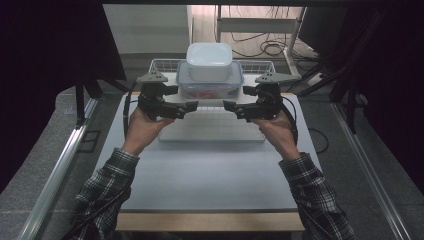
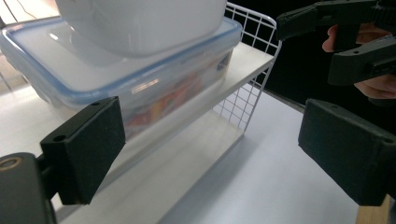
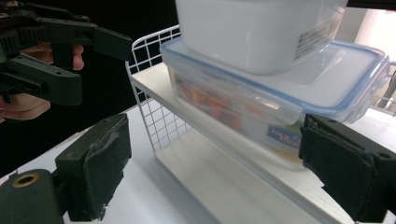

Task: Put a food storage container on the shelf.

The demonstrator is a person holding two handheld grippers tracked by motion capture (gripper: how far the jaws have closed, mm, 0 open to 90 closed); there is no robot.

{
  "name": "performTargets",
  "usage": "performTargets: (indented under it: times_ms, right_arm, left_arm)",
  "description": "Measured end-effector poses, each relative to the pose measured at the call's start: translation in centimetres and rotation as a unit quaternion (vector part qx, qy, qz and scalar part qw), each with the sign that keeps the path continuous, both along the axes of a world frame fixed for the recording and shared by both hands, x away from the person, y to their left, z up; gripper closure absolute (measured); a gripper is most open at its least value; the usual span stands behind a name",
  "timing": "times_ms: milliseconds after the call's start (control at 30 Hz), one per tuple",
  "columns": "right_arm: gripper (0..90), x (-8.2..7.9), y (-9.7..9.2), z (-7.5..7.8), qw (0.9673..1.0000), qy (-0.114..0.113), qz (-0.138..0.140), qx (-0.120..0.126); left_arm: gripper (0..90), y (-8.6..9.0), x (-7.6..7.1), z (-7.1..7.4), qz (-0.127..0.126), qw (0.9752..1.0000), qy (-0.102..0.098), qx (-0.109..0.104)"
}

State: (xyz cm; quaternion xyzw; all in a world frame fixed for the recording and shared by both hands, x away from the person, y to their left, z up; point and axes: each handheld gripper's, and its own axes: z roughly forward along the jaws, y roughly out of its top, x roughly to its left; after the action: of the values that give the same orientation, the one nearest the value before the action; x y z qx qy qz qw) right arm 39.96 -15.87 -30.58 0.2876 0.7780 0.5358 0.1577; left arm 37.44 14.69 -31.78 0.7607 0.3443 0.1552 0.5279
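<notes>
A clear, blue-rimmed lidded container (image 1: pixel 210 86) with colourful contents, topped by a white tub (image 1: pixel 209 61), is flanked by the left gripper (image 1: pixel 186 107) and right gripper (image 1: pixel 231 107), both spread wide, nothing held.

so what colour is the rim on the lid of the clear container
Blue: a thin blue band runs round the lid of the clear container, shown best in the left gripper view.

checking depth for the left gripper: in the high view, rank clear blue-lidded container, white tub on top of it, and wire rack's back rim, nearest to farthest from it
From the left gripper:
1. Clear blue-lidded container, just beyond and to its right, on the shelf.
2. White tub, stacked on that container, higher and farther back.
3. Wire rack's back rim, behind both.
</notes>
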Motion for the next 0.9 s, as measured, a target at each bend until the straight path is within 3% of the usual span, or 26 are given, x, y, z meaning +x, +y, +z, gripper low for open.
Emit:
performTargets:
  times_ms: [300,667,900]
  right_arm:
    - [7.8,-0.8,0.1,-1.0,0.9999,0.001,0.011,-0.007]
    - [5.4,-1.5,0.0,-2.6,0.9995,0.011,0.017,-0.024]
    - [4.5,-1.7,-0.2,-4.1,0.9992,0.023,0.017,-0.028]
  left_arm:
    - [5.0,-0.1,-0.9,-1.2,-0.012,0.9999,0.009,0.002]
    - [3.0,-0.8,-2.1,-3.5,-0.022,0.9994,0.003,0.027]
    - [2.4,-0.8,-2.7,-4.9,-0.029,0.9991,0.005,0.030]
